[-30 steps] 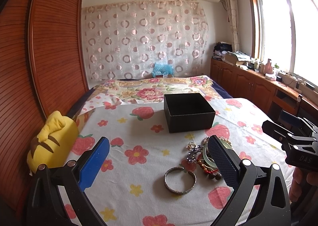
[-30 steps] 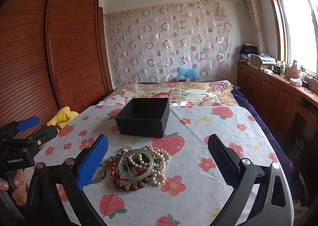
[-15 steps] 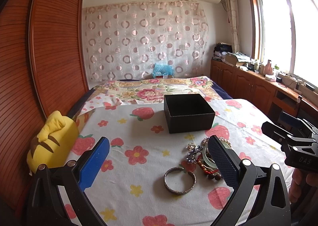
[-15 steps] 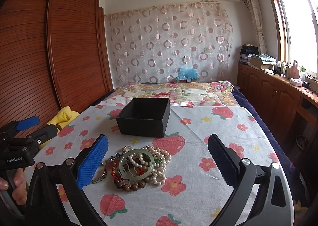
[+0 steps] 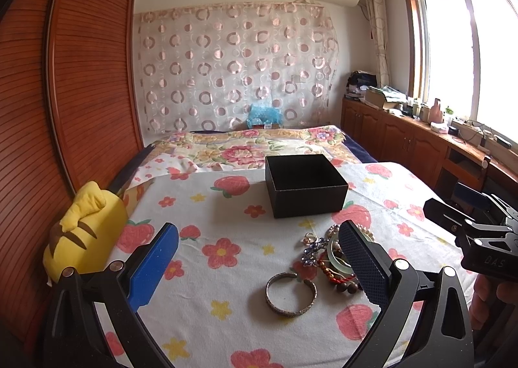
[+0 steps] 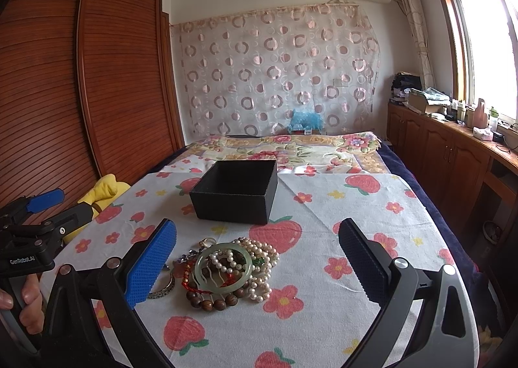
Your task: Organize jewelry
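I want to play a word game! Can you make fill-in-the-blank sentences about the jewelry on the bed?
1. The box behind the jewelry is colored ____.
2. The green bangle lies on top of the ____ of jewelry.
3. The silver bracelet lies ____ the box.
4. The right gripper is ____.

Missing words: black; pile; outside; open

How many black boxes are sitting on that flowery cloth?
1. The black box sits open on the cloth, beyond the jewelry pile. It looks empty, though its floor is too dark to be sure. No second box shows.
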### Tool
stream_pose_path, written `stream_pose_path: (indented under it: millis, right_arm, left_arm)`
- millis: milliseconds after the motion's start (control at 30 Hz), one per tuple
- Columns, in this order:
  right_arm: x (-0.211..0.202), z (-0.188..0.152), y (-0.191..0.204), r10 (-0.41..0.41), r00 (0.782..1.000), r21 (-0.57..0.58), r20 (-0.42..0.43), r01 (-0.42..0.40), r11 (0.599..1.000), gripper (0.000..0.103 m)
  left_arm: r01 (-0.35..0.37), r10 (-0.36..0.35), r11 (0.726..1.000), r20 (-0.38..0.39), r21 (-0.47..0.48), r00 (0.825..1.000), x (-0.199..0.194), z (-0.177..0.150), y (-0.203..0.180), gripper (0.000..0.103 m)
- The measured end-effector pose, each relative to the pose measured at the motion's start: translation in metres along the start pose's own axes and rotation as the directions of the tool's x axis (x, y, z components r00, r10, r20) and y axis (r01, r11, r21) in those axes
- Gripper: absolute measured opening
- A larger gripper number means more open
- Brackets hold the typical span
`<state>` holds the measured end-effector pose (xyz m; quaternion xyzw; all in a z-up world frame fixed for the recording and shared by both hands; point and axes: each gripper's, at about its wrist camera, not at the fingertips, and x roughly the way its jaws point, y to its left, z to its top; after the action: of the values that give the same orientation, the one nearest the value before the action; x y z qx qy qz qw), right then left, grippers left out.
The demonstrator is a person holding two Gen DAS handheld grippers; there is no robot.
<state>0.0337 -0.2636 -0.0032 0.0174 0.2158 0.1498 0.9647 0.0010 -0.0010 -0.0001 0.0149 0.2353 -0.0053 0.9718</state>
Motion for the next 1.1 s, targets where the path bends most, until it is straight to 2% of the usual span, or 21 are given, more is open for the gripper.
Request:
stream_pose_path:
  millis: [533,633,667,867,1100]
  right_arm:
    - [0.000,-0.001,-0.001,0.002,1.000,0.001,-0.006,-0.002,1.000,0.100]
    - [0.002,-0.006,-0.002,0.009,1.000,0.006,-0.023,-0.009,1.000,0.100]
    - [0.005,-0.007,-0.003,0.011,1.000,0.007,-0.030,-0.011,1.000,0.100]
    - [0.018,-0.021,0.002,0.031,0.997,-0.004,-0.066,-0.032,0.999,0.100]
    - [0.030,-0.032,0.002,0.062,0.991,-0.020,-0.122,-0.065,0.998,0.090]
  left_arm:
    - [0.003,-0.003,1.000,-0.014,-0.003,1.000,0.000,0.006,-0.005,0.096]
    - [0.012,-0.011,1.000,-0.048,0.003,0.999,0.007,0.004,-0.006,0.096]
    - [0.017,-0.017,1.000,-0.064,0.004,0.998,0.012,-0.010,-0.005,0.096]
    - [0.048,-0.046,0.999,-0.130,0.010,0.990,0.033,-0.024,-0.002,0.096]
    - [0.112,-0.102,0.993,-0.254,0.026,0.962,0.061,-0.044,-0.001,0.096]
